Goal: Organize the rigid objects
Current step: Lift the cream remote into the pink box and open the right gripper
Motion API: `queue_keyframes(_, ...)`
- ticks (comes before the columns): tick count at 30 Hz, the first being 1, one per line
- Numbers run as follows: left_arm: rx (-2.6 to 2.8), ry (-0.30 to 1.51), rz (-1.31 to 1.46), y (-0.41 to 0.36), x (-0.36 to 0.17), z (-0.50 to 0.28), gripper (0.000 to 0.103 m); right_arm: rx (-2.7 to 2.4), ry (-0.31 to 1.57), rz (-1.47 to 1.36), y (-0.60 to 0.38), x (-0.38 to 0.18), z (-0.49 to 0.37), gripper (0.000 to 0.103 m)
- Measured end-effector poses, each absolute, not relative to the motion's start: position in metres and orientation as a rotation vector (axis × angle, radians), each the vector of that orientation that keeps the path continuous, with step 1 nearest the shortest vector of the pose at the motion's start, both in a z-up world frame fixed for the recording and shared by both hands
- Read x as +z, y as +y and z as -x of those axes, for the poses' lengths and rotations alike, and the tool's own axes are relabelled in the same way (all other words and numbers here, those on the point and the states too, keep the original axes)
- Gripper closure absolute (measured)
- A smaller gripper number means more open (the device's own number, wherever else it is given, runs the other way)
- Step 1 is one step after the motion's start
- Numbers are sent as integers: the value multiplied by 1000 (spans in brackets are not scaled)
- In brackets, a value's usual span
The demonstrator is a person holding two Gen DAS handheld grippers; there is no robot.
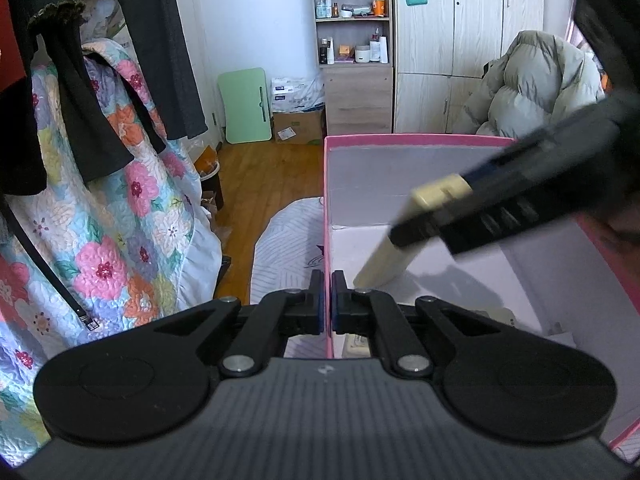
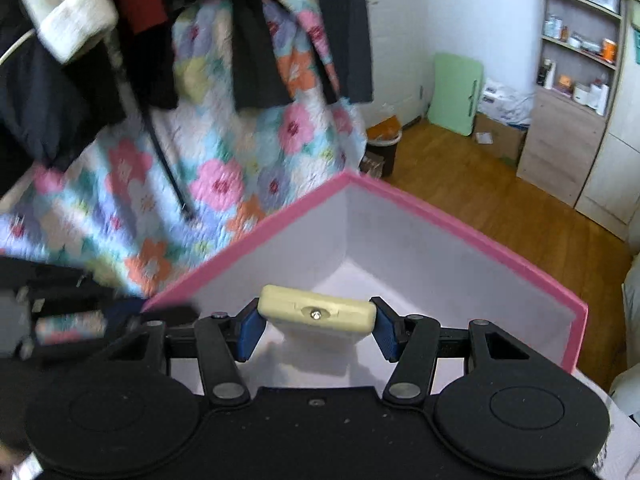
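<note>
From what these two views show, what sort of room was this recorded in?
Most likely a bedroom in a home: a floral quilt draped beside hanging clothes, a wooden wardrobe, and a shelf unit stocked with toiletry bottles, all over a wood floor.

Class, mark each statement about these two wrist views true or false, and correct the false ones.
1. The right gripper holds a cream block. True.
2. The left gripper has its jaws spread wide. False: they are shut on the pink box wall.
3. The cream block is over the box interior. True.
4. The box rim is green. False: it is pink.
</note>
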State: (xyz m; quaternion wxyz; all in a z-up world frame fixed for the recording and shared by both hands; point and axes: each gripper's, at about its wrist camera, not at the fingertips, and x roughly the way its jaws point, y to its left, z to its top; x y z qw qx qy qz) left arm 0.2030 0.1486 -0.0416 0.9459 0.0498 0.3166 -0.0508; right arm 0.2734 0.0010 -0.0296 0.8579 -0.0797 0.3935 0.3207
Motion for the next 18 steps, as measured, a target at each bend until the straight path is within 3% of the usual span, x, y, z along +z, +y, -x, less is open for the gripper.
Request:
queue_keyframes(10, -106, 639, -83, 152, -42, -204, 100, 731, 949, 166, 4, -41, -240, 42)
queue_keyframes(18, -107, 639, -86, 152, -42, -204, 100, 737, 839, 113, -33, -16, -208, 41)
